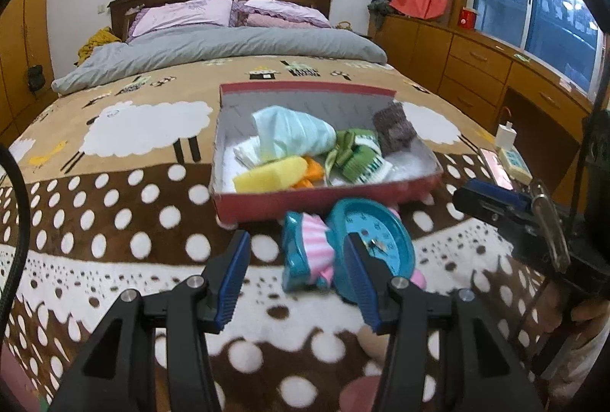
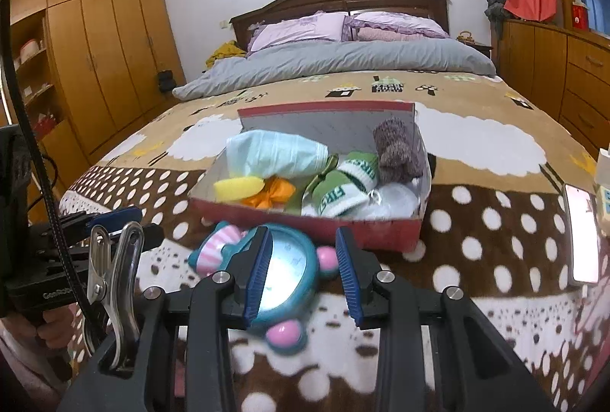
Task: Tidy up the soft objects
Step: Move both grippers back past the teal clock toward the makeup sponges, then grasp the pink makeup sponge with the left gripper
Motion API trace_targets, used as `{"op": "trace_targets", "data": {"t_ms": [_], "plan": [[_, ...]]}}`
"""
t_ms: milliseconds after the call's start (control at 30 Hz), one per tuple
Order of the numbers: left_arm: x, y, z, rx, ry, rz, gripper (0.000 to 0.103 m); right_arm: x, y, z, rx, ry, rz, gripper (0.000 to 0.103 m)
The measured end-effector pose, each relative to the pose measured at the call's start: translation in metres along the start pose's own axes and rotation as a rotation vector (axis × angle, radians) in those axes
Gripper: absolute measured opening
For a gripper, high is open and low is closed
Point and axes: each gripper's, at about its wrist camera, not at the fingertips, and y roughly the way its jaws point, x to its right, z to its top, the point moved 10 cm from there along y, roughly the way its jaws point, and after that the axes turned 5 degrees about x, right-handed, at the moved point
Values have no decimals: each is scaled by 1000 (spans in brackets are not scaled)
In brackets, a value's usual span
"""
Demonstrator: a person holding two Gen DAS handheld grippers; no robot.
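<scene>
Red cardboard box, lid flap upright at its far side, is set on a brown polka-dot fleece blanket covering the bed; listed inside are a pale blue cloth bundle, a yellow sponge, an orange ribbon bow, green-and-white socks, a brownish knitted piece and white soft items against the right wall. Outside the box, just beside its near wall, a teal alarm clock with pink knobs is lying on the blanket, touching a pink-striped teal soft item on its left. The left gripper is held part-open and empty, its blue pads above the blanket, the right pad overlapping the clock's rim in view; contact cannot be confirmed. The right gripper is likewise part-open with nothing clamped: the clock face is seen between its pads, but neither pad is seen to press on it. The step in hand is judged to be the pick-up of the remaining striped soft item for placing in the box. To do it well, the hard clock should be left alone or nudged clear first; the soft item should be approached from its free left side, pinched across its bulk rather than at a loose edge, lifted above the box's near wall before being carried across, and released over the open space near the sponge so that nothing already packed is dragged out. A phone near the bed's right edge should be avoided.
</scene>
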Motion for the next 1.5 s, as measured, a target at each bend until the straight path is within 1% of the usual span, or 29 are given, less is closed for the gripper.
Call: {"op": "trace_targets", "data": {"t_ms": [267,433,633,800,1100,1267,1367,1500], "plan": [[7,-13,-25,-38,-14,-41,53,-4,-14,-20,-19,7,0,36],[11,-22,-43,-73,-35,-85,53,-9,-20,-31,-30,9,3,36],[19,-28,-62,-112,-33,-127,53,-9,-23,-42,-42,22,3,36],[29,-30,-75,-138,-7,-155,53,-9,-25,-50,-53,25,-4,36],[47,-27,-97,-185,49,-194,54,-7,-26,-54,-59,32,-8,36],[55,-22,-107,-211,63,-210,54,-7,-26,-54,-59,34,-7,36],[55,-17,-110,-210,75,-186,53,-6,-26,-56,-61,38,-6,36],[54,-14,-110,-206,65,-184,53,-6,-25,-56,-58,37,-6,36]]}}
